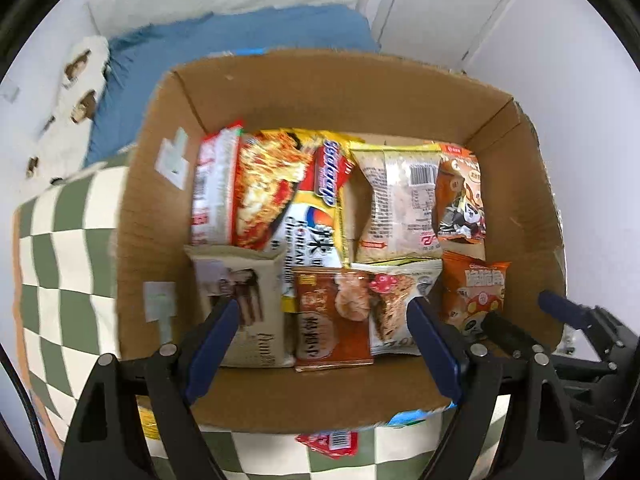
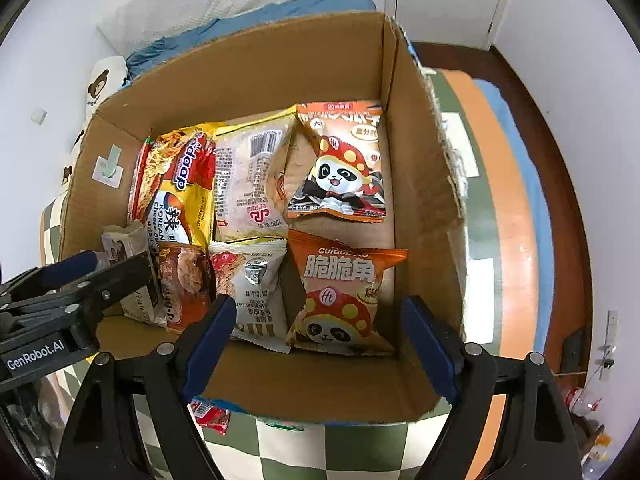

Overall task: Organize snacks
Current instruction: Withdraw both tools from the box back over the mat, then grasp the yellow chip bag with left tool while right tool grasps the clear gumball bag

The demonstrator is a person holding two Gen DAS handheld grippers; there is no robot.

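Both claws hang over the near edge of the cardboard box [image 1: 160, 216], and I see each one spread wide with nothing between its pads. My left claw [image 1: 322, 344] hovers above the front row of snacks: just ahead of its left finger lies a beige wafer pack [image 1: 244, 312], between its fingers a brown cookie packet [image 1: 328, 320], and by its right finger a white oat cookie packet [image 1: 400, 304]. Beyond that, further from the claw, a yellow noodle pack [image 1: 296, 192] leans against a red-and-white packet [image 1: 214, 188] at the left, with a pale bun packet [image 1: 396, 204] to its right.

My right claw [image 2: 320, 344] sits to the right of the left one, whose black frame shows at the lower left of the right wrist view. Directly ahead between its fingers lies an orange panda chip bag [image 2: 344, 296], and beyond it a second panda bag [image 2: 340, 160] rests against the far right corner. All these packets lie inside the box.

Below the claws, outside the box's near wall, a small red packet [image 2: 210, 414] lies on the green-and-cream checkered surface [image 2: 360, 452].
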